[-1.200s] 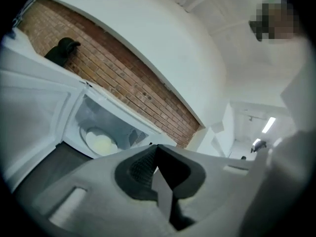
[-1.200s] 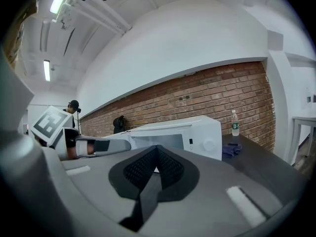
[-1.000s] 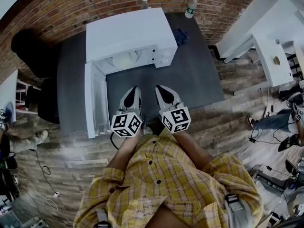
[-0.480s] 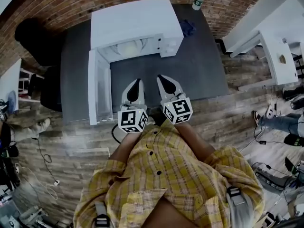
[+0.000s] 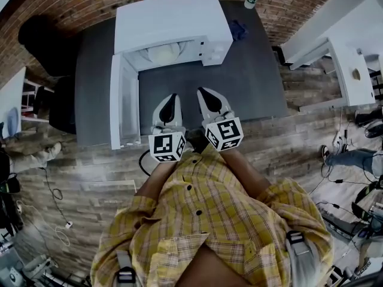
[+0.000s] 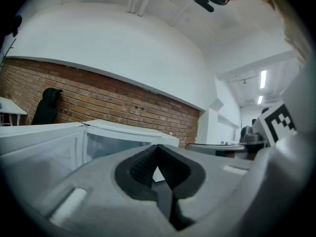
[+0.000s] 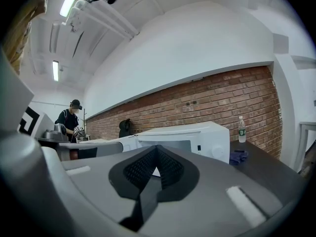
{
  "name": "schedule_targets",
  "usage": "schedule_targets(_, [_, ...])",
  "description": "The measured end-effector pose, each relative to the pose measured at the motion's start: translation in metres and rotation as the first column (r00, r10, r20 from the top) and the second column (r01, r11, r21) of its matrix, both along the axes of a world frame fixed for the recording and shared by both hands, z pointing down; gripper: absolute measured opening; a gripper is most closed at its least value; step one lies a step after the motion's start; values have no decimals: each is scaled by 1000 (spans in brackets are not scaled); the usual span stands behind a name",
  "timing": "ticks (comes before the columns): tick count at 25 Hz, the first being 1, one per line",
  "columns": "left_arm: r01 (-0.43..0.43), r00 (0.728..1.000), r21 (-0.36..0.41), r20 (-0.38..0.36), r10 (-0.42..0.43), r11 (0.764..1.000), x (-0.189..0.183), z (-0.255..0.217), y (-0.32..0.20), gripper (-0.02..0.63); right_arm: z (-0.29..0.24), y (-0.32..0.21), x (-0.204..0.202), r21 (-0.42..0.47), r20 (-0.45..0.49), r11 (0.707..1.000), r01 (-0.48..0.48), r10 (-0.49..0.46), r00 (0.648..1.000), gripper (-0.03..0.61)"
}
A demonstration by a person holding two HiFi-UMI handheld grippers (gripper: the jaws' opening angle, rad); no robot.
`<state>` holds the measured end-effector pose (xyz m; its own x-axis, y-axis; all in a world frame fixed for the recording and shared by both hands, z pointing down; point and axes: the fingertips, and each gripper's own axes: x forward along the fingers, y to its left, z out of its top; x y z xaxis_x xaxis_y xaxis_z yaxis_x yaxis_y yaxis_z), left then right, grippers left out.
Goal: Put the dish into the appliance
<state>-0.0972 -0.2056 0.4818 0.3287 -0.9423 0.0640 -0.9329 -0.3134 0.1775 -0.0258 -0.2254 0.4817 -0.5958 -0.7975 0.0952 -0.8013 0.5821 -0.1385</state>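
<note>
**Both shut: left gripper (image 5: pixel 170 100) and right gripper (image 5: pixel 205 94); dish (image 5: pixel 160 52) ahead in microwave (image 5: pixel 170 23)**

Nearest the person, the two grippers point level, side by side and just apart, with their tips over the near edge of the table (image 5: pixel 245 82). In each gripper's own view the jaws are pressed together with nothing between them.

Just to the left of the left gripper, the door (image 5: pixel 122 109) stands swung wide, its free end toward the person.

Past the tips, across a stretch of bare table, the microwave's cavity is open. The dish, pale and round, sits inside it, well apart from both grippers. It lies almost straight ahead of the left gripper and a little left of the right one. Being round, it has no long axis to line up with.

By my judgement the dish is already placed and only the door is left to close. The left gripper is the nearer one to it.
</note>
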Motion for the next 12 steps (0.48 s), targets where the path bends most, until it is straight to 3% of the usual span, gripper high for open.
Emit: schedule_targets(12, [13, 1000, 20, 10, -14, 1000, -4, -2, 0, -2, 2, 1, 0, 5, 0, 1000, -2, 2, 1000, 2])
